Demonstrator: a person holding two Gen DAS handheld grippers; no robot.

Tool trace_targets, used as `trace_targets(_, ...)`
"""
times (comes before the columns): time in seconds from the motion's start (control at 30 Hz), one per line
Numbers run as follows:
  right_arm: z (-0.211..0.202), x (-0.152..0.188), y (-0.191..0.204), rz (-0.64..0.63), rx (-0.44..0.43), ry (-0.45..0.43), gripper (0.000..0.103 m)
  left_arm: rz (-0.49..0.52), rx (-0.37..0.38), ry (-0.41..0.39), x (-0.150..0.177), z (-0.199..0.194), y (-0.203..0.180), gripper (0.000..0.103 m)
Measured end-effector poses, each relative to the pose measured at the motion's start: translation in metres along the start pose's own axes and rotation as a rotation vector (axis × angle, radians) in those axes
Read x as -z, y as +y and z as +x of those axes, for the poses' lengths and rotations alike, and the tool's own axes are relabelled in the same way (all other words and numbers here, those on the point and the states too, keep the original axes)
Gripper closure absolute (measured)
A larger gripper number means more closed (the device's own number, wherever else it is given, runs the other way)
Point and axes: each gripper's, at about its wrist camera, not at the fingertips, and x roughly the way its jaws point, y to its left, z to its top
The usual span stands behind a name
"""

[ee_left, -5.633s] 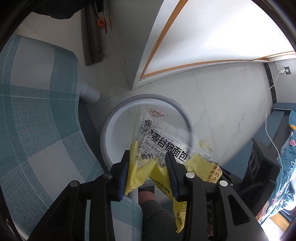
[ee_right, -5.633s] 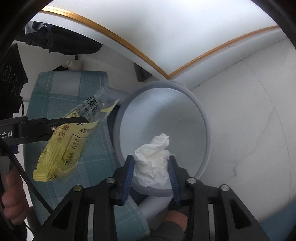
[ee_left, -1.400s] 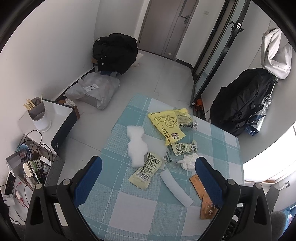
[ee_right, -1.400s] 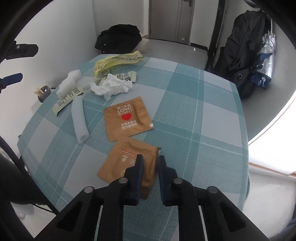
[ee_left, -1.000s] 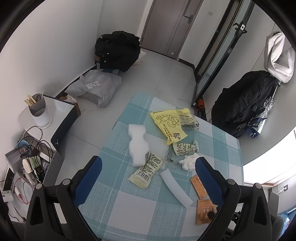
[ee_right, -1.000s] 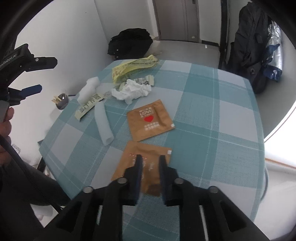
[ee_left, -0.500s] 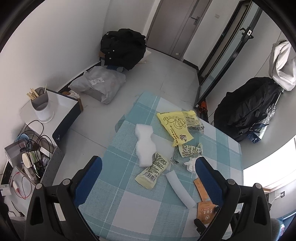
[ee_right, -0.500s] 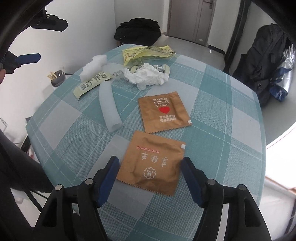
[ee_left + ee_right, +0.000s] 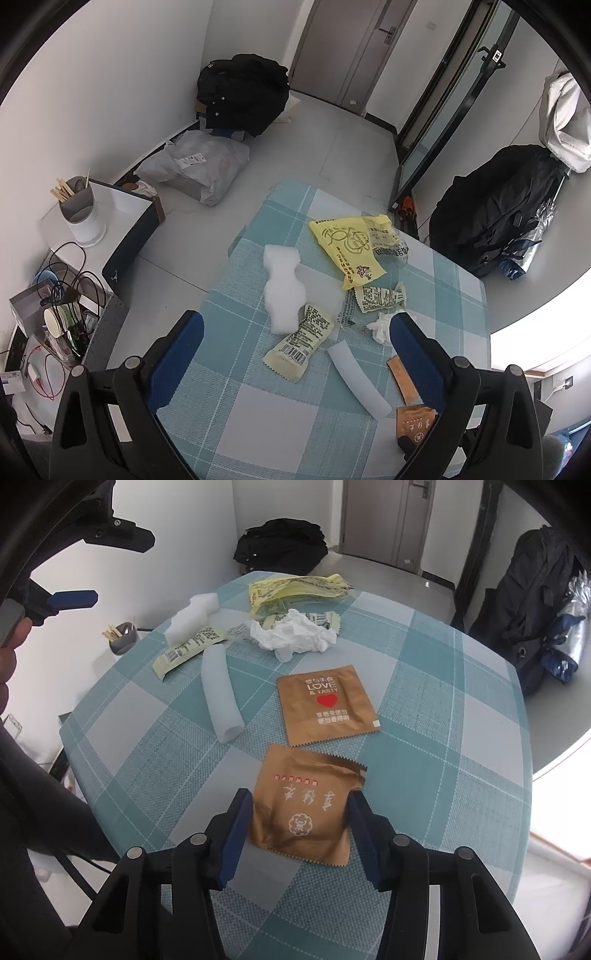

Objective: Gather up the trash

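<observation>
Two brown sachets (image 9: 327,703), one tissue (image 9: 291,635), right gripper (image 9: 299,832) low, spread around near sachet (image 9: 304,808), left gripper (image 9: 295,354) high, released.

L cam high over table (image 9: 236,413), R cam low, close (both see wrappers)

The bench (image 9: 424,686) wears a teal, pale grey and white check cloth. Near sachet (image 9: 304,808): golden brown with pale script and a small red line. Far sachet (image 9: 327,705): the same brown, white lettering, a red heart. The tissue (image 9: 291,635) and foam block (image 9: 282,284) are white; the tube (image 9: 219,694) is pale, bluish white. The bag (image 9: 345,251) is yellow with dark print. The snack packet (image 9: 301,341) is cream with black text. Both grippers (image 9: 299,834) (image 9: 295,354) are black with blue pads.
</observation>
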Motion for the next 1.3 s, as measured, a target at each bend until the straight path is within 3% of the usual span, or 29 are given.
trace_targets(0.03, -0.001, 0.0, -0.001, -0.001, 0.004, 0.002, 0.078, 0.001, -0.001, 0.0, 0.0, 0.0, -0.001, 0.004)
trace_targets(0.07, -0.003, 0.0, -0.001, -0.01, 0.028, -0.011, 0.085, 0.002, -0.001, -0.001, 0.0, 0.0, -0.001, 0.004)
trace_targets(0.1, -0.003, 0.001, 0.001, -0.034, 0.04, -0.007, 0.102, 0.002, -0.002, 0.0, 0.0, 0.001, -0.002, 0.004)
trace_targets(0.2, -0.004, 0.005, 0.014, -0.105, 0.07, -0.022, 0.101, 0.0, 0.001, 0.005, -0.001, 0.003, -0.004, 0.004)
trace_targets(0.33, -0.005, 0.005, 0.014, -0.1, 0.036, -0.026, 0.103, -0.002, -0.001, 0.009, -0.002, 0.005, -0.006, 0.004)
trace_targets(0.47, -0.009, 0.003, -0.002, 0.012, -0.088, -0.025, 0.1, -0.008, -0.005, 0.01, -0.003, 0.006, -0.006, 0.004)
trace_targets(0.53, -0.011, 0.002, -0.004, 0.034, -0.125, -0.021, 0.082, -0.015, -0.005, 0.009, -0.004, 0.005, -0.004, 0.004)
trace_targets(0.6, -0.011, 0.003, 0.0, 0.022, -0.104, -0.02, 0.04, -0.024, -0.003, 0.011, -0.005, 0.005, -0.002, 0.004)
trace_targets(0.77, 0.0, 0.008, 0.019, -0.097, 0.078, 0.006, 0.026, -0.053, 0.012, 0.011, -0.008, 0.004, 0.004, 0.004)
trace_targets(0.87, 0.003, 0.006, 0.011, -0.027, 0.061, 0.011, 0.024, -0.062, 0.013, 0.006, -0.008, 0.003, 0.007, 0.004)
trace_targets(0.93, 0.006, 0.004, 0.005, 0.027, 0.041, 0.026, 0.029, -0.067, 0.018, 0.009, -0.008, 0.003, 0.009, 0.004)
trace_targets(1.07, 0.004, 0.001, 0.013, -0.01, 0.033, 0.025, 0.053, -0.079, 0.024, 0.018, -0.008, 0.004, 0.013, 0.004)
trace_targets(1.3, 0.001, -0.001, 0.012, 0.014, 0.018, 0.013, 0.067, -0.1, 0.034, 0.019, -0.008, 0.002, 0.018, 0.004)
